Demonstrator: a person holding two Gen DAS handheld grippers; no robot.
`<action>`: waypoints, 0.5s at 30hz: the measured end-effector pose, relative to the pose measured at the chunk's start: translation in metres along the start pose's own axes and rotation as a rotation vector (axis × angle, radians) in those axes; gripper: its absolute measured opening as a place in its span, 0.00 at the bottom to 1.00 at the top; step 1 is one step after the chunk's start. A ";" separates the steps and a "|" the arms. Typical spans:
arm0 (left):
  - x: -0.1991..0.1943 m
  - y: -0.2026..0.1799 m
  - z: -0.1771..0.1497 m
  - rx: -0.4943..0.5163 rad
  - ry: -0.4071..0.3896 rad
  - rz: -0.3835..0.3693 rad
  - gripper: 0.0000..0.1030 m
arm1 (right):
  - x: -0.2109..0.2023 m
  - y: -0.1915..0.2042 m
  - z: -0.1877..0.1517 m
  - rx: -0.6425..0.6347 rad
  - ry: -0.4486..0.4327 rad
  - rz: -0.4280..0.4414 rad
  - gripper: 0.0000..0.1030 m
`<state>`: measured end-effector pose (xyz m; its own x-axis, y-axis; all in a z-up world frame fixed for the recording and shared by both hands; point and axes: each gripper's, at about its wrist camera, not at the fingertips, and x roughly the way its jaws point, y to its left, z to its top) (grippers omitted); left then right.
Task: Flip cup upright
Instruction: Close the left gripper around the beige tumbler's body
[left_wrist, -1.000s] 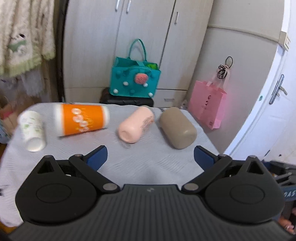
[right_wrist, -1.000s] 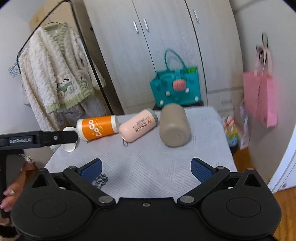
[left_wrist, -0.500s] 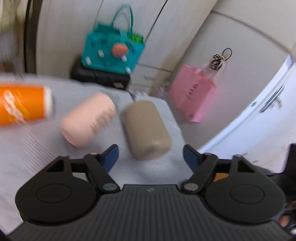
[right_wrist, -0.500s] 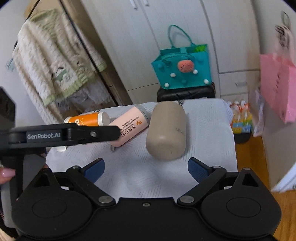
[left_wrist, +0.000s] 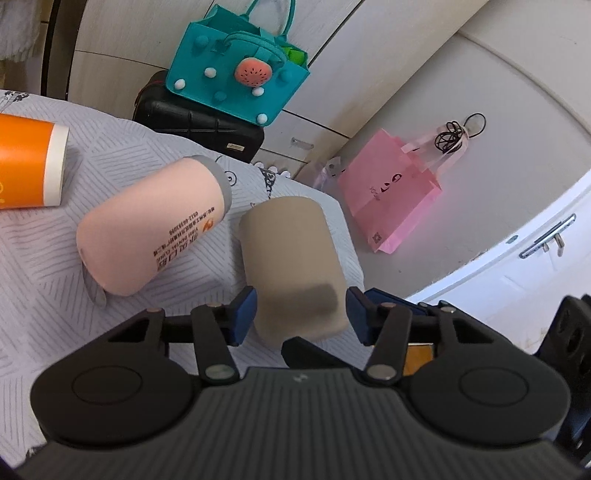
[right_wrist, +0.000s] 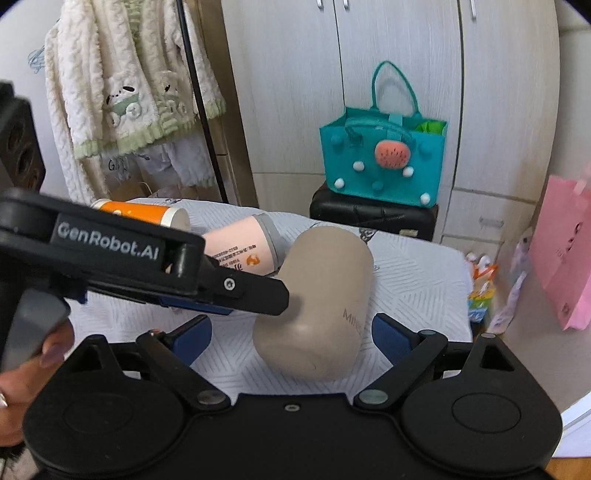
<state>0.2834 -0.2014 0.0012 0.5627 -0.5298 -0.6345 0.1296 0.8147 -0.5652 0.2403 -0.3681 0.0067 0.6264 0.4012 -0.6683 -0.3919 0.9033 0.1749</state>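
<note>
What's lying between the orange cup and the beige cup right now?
The pink cup, on its side, lies between the orange cup and the beige cup; the left wrist view shows it best.

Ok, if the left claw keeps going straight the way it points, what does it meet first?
The beige cup, lying on its side: its near end sits between the left claw's open fingers. Contact isn't clear, since depth is hard to judge.

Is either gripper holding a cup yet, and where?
Neither. The left gripper straddles the near end of the beige cup, jaws open; the right gripper is open too.
</note>
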 end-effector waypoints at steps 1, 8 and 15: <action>0.001 0.001 0.001 -0.006 0.002 0.001 0.50 | 0.005 -0.003 0.002 0.018 0.012 0.011 0.93; 0.020 0.007 0.006 -0.073 0.054 -0.038 0.51 | 0.036 -0.021 0.006 0.145 0.131 0.030 0.81; 0.027 0.001 0.005 -0.050 0.067 -0.030 0.59 | 0.033 -0.034 0.001 0.252 0.127 0.057 0.81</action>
<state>0.3025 -0.2139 -0.0138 0.5034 -0.5699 -0.6494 0.1036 0.7860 -0.6095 0.2746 -0.3850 -0.0209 0.5123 0.4446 -0.7347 -0.2344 0.8954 0.3785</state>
